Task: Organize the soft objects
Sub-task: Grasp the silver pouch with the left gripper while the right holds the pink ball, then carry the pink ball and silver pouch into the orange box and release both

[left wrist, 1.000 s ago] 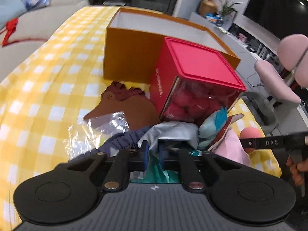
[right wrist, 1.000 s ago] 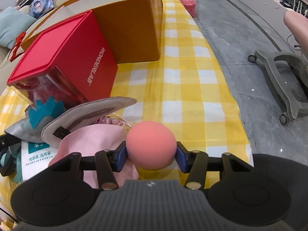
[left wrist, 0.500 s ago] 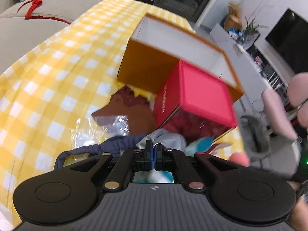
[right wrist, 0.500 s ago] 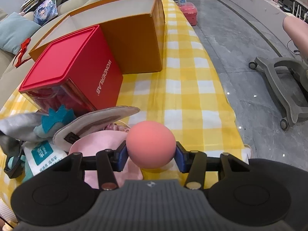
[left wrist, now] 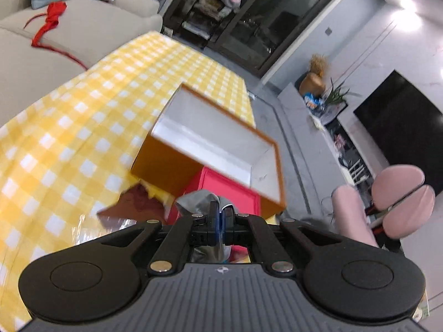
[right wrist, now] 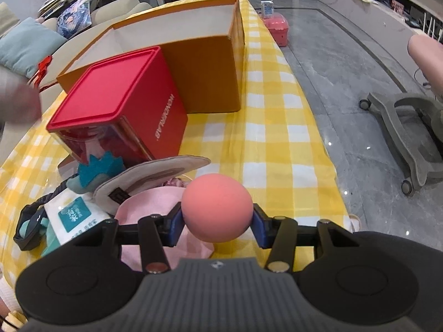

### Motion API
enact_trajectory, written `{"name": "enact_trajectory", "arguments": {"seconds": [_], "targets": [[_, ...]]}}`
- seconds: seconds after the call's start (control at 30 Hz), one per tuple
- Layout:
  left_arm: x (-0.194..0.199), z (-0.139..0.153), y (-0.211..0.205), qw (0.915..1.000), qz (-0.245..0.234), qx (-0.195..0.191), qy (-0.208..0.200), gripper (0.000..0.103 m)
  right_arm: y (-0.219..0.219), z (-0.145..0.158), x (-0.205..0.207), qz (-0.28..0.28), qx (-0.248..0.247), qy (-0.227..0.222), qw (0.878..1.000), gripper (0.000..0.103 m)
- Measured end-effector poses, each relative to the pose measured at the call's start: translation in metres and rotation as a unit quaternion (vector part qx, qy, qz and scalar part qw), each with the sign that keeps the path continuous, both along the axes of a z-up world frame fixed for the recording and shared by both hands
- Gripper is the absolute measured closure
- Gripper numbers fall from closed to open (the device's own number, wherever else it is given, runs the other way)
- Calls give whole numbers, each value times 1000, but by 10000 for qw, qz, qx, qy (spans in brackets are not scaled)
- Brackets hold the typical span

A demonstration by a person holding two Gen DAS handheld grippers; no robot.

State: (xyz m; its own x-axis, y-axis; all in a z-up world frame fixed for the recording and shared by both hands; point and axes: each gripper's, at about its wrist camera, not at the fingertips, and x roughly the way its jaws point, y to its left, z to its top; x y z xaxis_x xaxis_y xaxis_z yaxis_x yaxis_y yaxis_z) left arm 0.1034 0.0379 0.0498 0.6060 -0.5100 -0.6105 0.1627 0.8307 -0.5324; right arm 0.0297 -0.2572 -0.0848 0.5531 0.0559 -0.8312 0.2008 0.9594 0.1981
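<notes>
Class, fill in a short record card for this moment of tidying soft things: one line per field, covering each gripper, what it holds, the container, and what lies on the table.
left gripper: shut on a grey cloth, lifted above the red box
right gripper: shut on a pink ball
container: open orange box, white inside, nothing visible in it
red box position: lid on, touching the orange box's near wall
table: yellow checked cloth
still on table: pink cloth, teal toy, white packet
</notes>
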Motion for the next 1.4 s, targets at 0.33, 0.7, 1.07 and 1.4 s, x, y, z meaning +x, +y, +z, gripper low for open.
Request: {"name": "enact_trajectory", "arguments": {"seconds": [0.33,0.7,1.07,1.4], "targets": [[26,30,-13,9955,612,174,-705,101,14,80,6,132,86,-1058,9943,51],[86,59,-26,9873,839,338,-1308,101,37,134,84,688,396,-1970,9772,54],[150,24,-46,9887,526,428,-1338,101,41,132,182,1179,-127,-1786,9768,54],[182,-46,-47,9959,643,516,-368,101,30,101,226,1165,-254,-1309,9842,54]]}}
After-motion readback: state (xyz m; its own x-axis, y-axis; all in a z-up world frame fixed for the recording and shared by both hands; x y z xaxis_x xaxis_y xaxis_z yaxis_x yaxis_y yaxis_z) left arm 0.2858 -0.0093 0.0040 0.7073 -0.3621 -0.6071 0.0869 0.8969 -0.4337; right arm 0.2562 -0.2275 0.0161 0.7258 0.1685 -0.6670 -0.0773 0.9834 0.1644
